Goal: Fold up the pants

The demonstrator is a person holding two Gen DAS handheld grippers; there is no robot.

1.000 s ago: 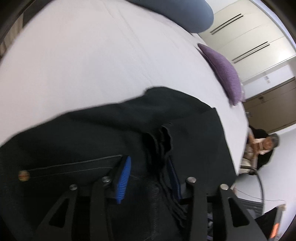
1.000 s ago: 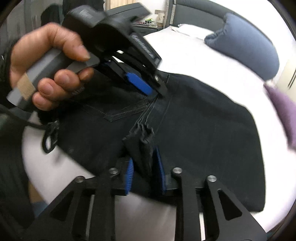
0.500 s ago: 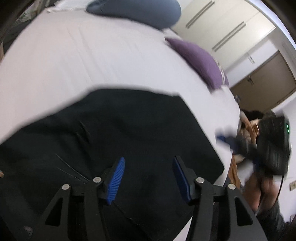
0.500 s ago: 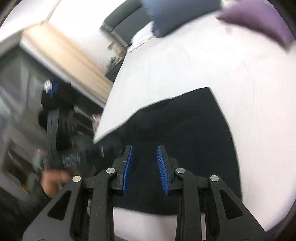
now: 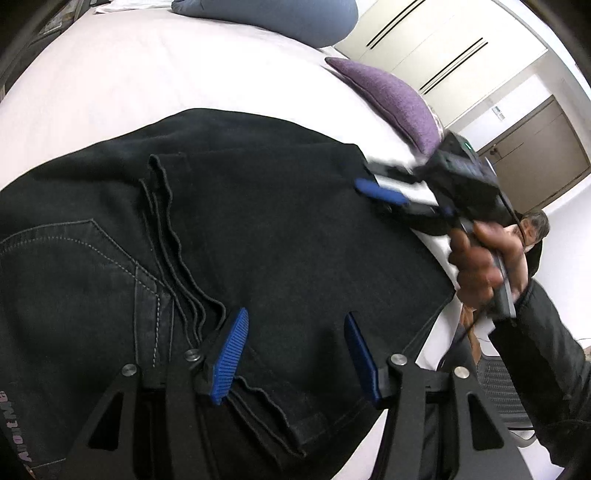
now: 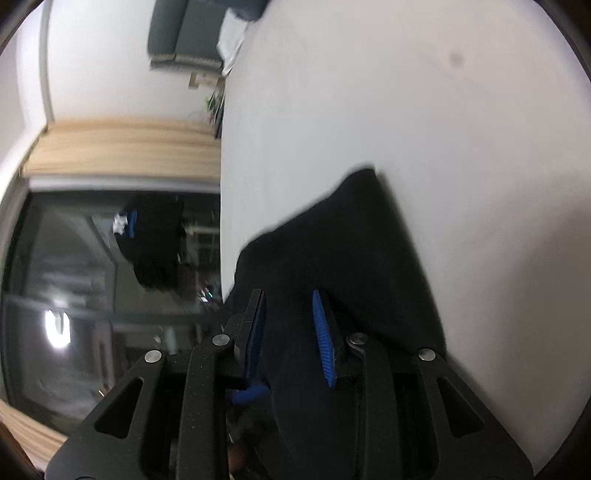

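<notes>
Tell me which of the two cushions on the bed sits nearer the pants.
The purple cushion. It lies near the bed's right edge, close to the far corner of the black pants. The blue cushion lies farther back.

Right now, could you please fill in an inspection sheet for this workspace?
Surface: white bed sheet, smooth, bearing the job.
Job's things: black pants folded, lying flat near the bed's edge, hems stacked over the back pocket.
Clutter: purple cushion and blue pillow on the bed, apart from the pants.
Grippers: left gripper open above the pants, nothing between its pads; right gripper part open at the pants' far edge, grip not clear.
Cables: a thin black one by the right gripper's handle.
Surroundings: wardrobe doors, headboard, seated person.
</notes>
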